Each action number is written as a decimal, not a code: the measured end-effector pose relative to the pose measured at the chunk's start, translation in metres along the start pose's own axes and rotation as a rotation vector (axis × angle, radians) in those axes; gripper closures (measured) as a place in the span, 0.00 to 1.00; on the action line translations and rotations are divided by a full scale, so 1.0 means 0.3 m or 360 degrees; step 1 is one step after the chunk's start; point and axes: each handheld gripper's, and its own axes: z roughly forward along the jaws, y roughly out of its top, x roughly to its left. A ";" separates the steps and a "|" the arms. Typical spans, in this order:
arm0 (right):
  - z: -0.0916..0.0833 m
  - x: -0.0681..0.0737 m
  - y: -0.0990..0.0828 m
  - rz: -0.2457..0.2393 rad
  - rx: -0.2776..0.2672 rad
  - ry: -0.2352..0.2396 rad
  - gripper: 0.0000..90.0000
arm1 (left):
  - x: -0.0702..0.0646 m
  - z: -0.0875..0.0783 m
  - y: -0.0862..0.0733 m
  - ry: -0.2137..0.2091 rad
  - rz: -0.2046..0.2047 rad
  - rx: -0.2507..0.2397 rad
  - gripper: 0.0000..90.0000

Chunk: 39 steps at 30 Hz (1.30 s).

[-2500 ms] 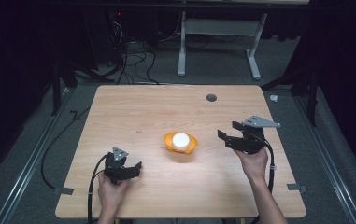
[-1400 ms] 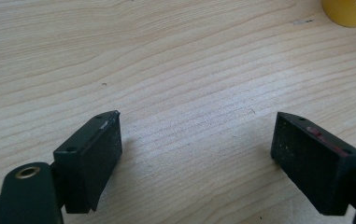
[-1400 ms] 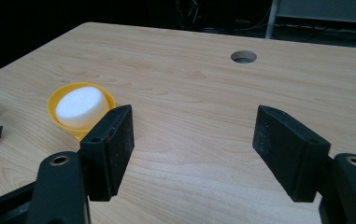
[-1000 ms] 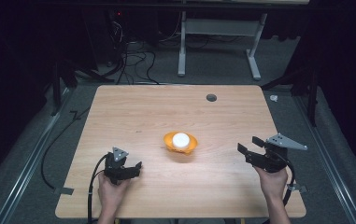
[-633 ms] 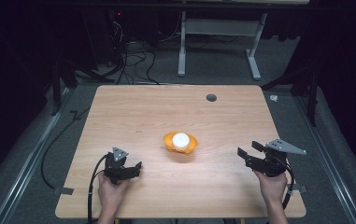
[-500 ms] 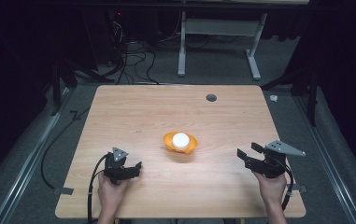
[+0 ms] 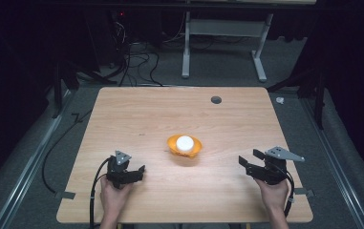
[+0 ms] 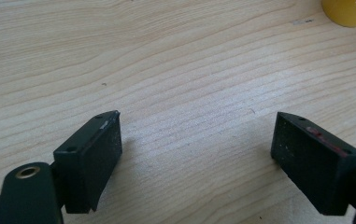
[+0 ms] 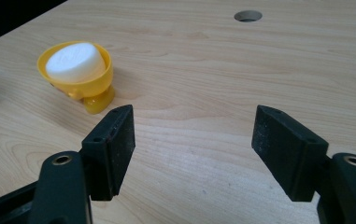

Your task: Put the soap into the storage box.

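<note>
A small yellow-orange bowl sits near the middle of the wooden table, with a round white block resting in it. In the right gripper view the bowl tilts slightly and the white block fills its mouth. My left gripper rests low at the front left, open, with bare wood between its jaws. My right gripper hovers at the front right, open and holding nothing. Both stand well apart from the bowl, whose edge peeks into the left gripper view.
A dark round hole is cut in the tabletop at the far right, seen too in the right gripper view. Cables and a white desk frame lie on the floor beyond the table. Tape strips mark the front corners.
My right gripper drew back from beside the bowl toward the table's front right and has settled lower there. The left gripper, bowl and block have stayed still.
</note>
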 end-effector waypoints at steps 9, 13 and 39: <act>0.032 0.011 -0.030 0.0011 0.0048 -0.0005 0.35 | 0.000 0.000 0.000 0.0000 0.0000 0.0000 0.19; 0.053 0.017 -0.048 0.0021 0.0070 -0.0010 0.35 | 0.000 0.000 0.000 0.0000 0.0000 0.0000 0.19; 0.178 0.040 -0.103 -0.0048 0.0277 -0.0117 0.36 | 0.000 0.000 0.000 -0.0001 0.0002 0.0003 0.19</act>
